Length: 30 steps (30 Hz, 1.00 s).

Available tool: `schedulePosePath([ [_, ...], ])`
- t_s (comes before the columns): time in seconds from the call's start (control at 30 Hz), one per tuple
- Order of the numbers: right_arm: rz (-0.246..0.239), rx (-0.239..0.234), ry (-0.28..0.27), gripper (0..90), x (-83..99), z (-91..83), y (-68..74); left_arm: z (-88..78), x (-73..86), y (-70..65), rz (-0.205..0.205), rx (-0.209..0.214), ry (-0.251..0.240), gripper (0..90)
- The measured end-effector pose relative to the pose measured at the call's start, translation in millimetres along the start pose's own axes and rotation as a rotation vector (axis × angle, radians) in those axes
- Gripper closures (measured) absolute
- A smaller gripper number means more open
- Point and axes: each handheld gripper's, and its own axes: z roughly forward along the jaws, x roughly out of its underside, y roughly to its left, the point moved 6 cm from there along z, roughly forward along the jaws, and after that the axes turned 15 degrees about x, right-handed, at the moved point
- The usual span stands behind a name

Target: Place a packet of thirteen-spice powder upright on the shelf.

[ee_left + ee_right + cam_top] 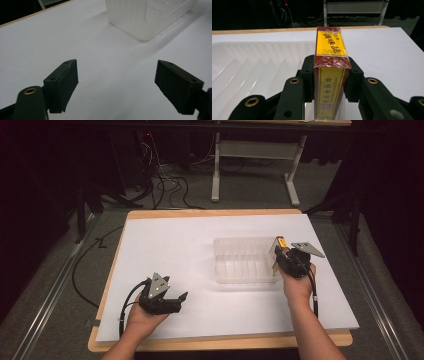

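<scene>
A red and yellow box point(330, 62) with printed characters stands clamped between the jaws of my right gripper point(329, 77). In the high view that right gripper point(283, 254) holds the box point(281, 243) at the right end of a clear ribbed plastic bin point(245, 261), over its rim. My left gripper point(181, 298) rests low over the white sheet near the front left, pointing right. Its jaws stand apart with nothing between them; in the left gripper view the left gripper point(116, 85) faces bare sheet, with the bin point(147, 17) farther off.
The white sheet point(200, 245) covers a wooden table point(220, 341) whose edge shows at the front. A white-legged desk frame point(255, 150) and tangled cables point(165, 180) lie on the floor beyond the table. Dark stands flank both sides.
</scene>
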Motion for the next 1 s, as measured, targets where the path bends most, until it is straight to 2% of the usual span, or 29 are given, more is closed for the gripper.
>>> schedulePosePath([
  [0.47, -0.027, -0.001, 0.002, 65.5, 5.7, 0.1, 7.4, 0.4, 0.0, -2.2, 0.005, 0.001, 0.003, 19.5],
  [1.0, -0.013, -0.052, -0.022, 54.0, -2.8, -8.7, 11.9, -0.5, -0.9, -3.7, 0.008, 0.000, -0.004, 19.8],
])
